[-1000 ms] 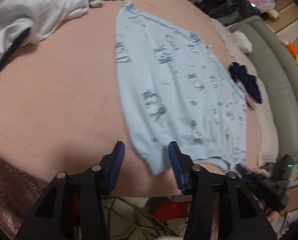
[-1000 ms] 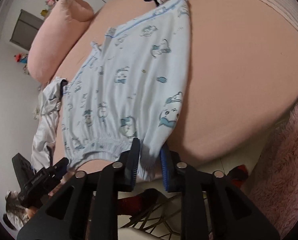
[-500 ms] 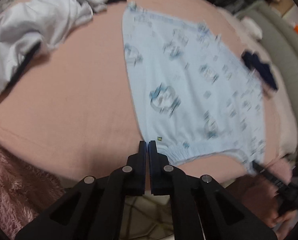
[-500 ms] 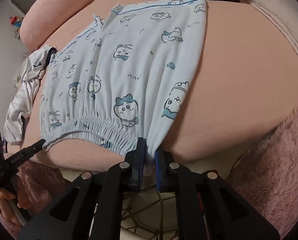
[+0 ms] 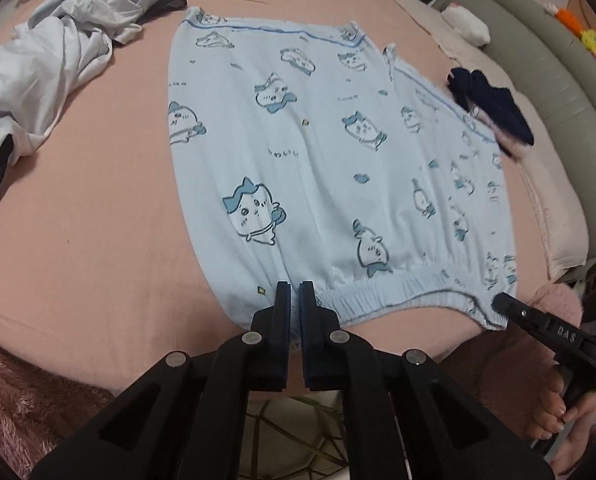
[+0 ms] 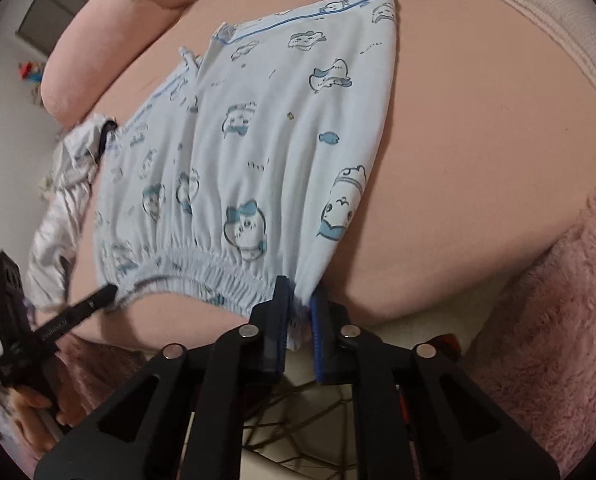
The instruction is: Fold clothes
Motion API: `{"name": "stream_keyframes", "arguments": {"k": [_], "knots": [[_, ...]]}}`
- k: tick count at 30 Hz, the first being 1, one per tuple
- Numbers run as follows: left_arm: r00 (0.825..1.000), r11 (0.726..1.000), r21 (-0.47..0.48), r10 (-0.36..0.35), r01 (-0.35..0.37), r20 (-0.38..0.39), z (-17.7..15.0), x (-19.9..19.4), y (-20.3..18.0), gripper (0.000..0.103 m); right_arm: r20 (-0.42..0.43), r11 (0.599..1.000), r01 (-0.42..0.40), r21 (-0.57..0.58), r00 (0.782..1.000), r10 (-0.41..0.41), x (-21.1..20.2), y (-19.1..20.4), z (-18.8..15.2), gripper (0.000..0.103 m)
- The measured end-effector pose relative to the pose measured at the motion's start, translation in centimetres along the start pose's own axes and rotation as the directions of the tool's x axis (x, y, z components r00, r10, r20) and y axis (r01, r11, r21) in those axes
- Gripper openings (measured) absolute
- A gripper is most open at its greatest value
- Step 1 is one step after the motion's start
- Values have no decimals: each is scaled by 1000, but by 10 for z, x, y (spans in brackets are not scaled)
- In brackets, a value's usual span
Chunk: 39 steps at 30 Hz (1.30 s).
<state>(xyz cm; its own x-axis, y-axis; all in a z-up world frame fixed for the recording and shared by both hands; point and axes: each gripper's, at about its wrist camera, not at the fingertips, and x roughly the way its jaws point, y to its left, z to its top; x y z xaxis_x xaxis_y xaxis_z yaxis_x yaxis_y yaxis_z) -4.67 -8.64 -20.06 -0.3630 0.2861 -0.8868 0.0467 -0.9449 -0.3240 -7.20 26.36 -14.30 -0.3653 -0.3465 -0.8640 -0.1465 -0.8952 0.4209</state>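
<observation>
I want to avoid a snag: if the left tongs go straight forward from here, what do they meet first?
The left tongs, already shut on the waistband of the light blue shorts, would probably just push into that cloth lying on the pink bed.

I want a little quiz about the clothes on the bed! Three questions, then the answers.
1. True or false: the blue shorts lie spread flat on the pink bed.
2. Which edge do the left gripper and right gripper pinch? A) waistband B) leg hem
3. What colour is the crumpled garment beside the shorts?

Key: 1 true; 2 A; 3 white.
</observation>
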Motion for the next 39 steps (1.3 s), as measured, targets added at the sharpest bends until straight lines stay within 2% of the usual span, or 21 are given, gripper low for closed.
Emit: {"name": "stream_keyframes", "arguments": {"k": [3,7,11,14,18,21,23,25,26,28,29,30,34,36,37,39], "knots": [[1000,1000,17,1,-1,-2,0,2,-3,6,43,1000,-25,-13,999,25,-10,14,10,7],[1000,1000,23,1,-1,-2,3,4,-3,6,56,998,-38,-58,998,41,-14,34,21,7],[1000,1000,2,-26,26,-1,6,2,1,6,40,995,-70,-76,997,73,-15,39,33,7],[997,998,-16,-66,67,29,8,-5,1,6,9,988,-93,-124,995,95,-10,49,42,7],[986,991,16,-136,136,91,13,-18,-10,6,-35,975,-85,-208,996,79,19,78,55,7],[975,977,49,-209,206,76,10,-17,-19,7,-98,974,-36,-225,995,14,58,81,51,8],[963,964,63,-263,260,51,9,-14,-28,7,-80,978,-102,-181,993,89,51,75,51,11],[948,946,66,-319,317,19,10,-9,-38,7,-56,970,-208,-129,978,202,30,68,53,13],[938,936,67,-346,345,3,11,-7,-44,11,-25,968,-227,-109,974,225,19,64,53,16],[929,926,87,-369,369,-15,15,0,-60,28,42,964,-257,-73,965,260,-5,55,52,19],[925,920,97,-379,380,-24,18,3,-69,45,69,969,-241,-55,967,245,-13,48,48,19],[920,914,107,-390,391,-33,20,7,-77,49,90,977,-209,-36,973,211,-17,40,44,20],[900,888,145,-431,437,-70,29,20,-110,49,91,981,-173,85,982,165,-12,0,29,22],[907,893,164,-408,420,-102,28,30,-122,49,69,975,-185,123,982,178,-12,-16,28,22],[911,895,174,-396,411,-117,27,35,-127,49,53,979,-174,103,984,169,-11,-18,29,22],[902,890,160,-407,427,-143,29,44,-134,47,21,989,-137,47,990,136,-9,-15,28,22]]}}
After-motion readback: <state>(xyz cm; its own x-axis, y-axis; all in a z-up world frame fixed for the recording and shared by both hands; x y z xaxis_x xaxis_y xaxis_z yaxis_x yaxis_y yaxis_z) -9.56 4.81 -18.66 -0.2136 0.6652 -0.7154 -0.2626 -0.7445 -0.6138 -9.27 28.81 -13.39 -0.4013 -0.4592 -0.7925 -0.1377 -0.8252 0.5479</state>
